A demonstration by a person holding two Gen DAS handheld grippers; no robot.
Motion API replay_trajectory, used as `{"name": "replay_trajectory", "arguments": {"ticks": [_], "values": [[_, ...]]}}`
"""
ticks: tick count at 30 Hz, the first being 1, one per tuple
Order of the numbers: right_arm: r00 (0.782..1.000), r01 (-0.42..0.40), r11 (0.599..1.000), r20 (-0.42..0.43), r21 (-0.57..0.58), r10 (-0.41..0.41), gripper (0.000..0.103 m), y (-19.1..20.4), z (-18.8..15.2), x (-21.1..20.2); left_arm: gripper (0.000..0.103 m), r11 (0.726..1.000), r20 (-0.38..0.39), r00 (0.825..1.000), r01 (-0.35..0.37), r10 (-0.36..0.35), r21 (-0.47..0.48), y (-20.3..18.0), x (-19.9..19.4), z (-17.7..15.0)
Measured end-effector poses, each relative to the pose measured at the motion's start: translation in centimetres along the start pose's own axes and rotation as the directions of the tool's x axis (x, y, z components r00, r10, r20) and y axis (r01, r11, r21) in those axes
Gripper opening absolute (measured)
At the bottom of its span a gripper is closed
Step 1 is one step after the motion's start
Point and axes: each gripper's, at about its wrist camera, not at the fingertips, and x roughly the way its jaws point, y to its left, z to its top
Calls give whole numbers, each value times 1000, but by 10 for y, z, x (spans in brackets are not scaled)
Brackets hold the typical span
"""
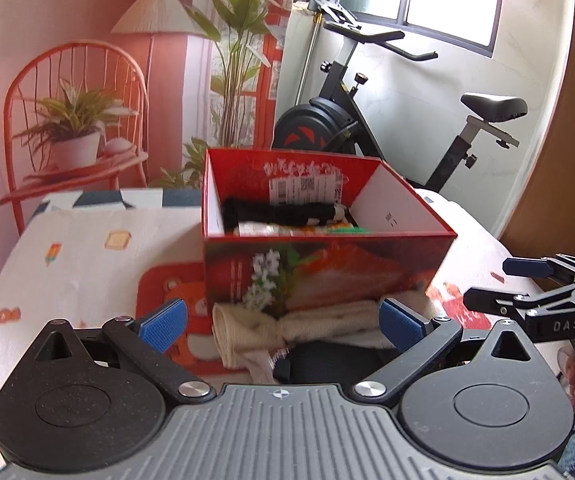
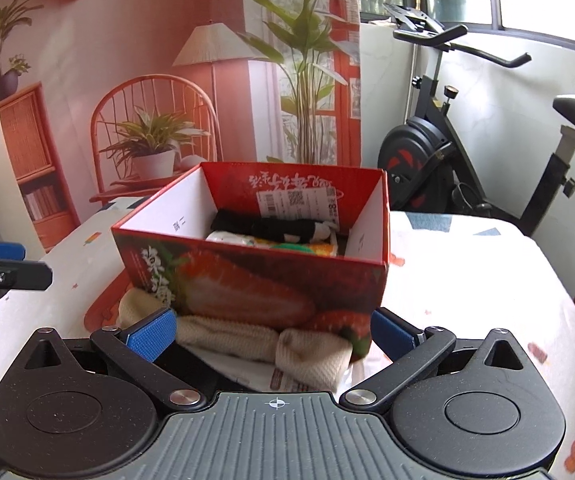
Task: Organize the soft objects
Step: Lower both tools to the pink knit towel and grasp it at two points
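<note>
both grippers [image 1: 283, 322] [image 2: 273, 334] gaped, holding nothing; box [image 2: 255, 280] held some socks, beige sock [image 2: 311, 356] remained on table [image 2: 467, 292].

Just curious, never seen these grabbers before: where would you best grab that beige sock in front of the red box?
Probably the bunched end of the beige sock, from above: it lies loose and puffed up nearest the open right gripper, while the far part is tucked against the red box.

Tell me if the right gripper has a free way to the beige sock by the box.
Probably yes: the right gripper has open jaws, the beige sock lies just ahead on the table, outside the red box.
</note>
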Motion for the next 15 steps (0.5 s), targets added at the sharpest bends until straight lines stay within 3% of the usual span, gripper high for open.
{"name": "replay_trajectory", "arguments": {"ticks": [15], "values": [[999, 36, 998, 5, 42, -36, 102, -11, -30, -10, 103, 997, -46, 999, -20, 16, -80, 5, -2, -44]]}}
